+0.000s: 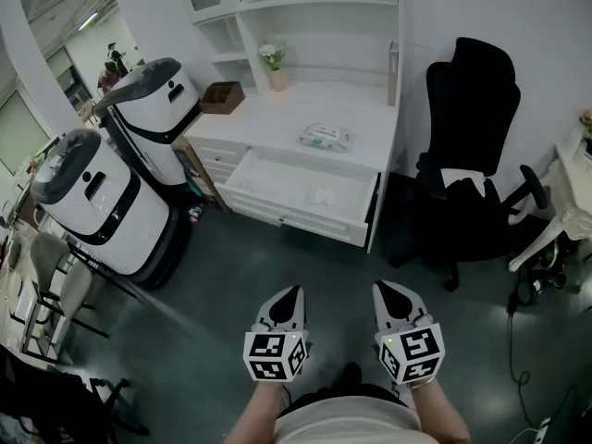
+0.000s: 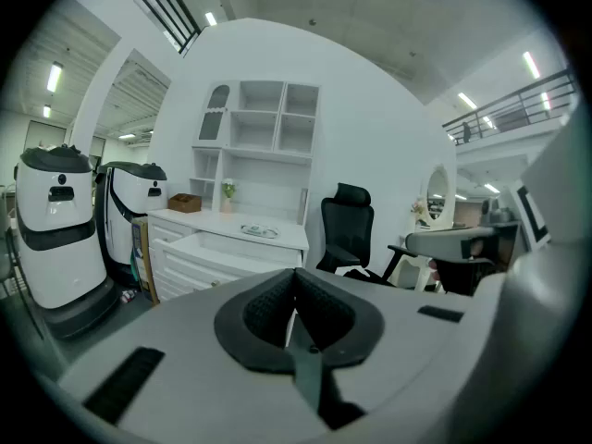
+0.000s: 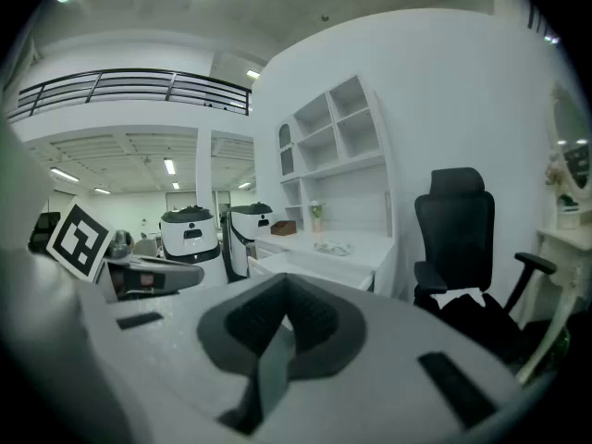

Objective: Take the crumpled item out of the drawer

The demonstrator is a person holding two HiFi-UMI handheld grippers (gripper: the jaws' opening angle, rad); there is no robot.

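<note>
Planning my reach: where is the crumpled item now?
In the head view the crumpled item lies in the open drawer, right of centre, just in front of the pack on the desktop.

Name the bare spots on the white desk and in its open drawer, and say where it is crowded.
The desk top: bare between the brown box and the wipes pack. The drawer: left half bare; a crumpled item lies right of middle. Crowded: back left, box beside flower pot.

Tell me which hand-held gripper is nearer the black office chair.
Right. The right hand-held gripper is left of the black office chair; the left hand-held gripper is farther left.
</note>
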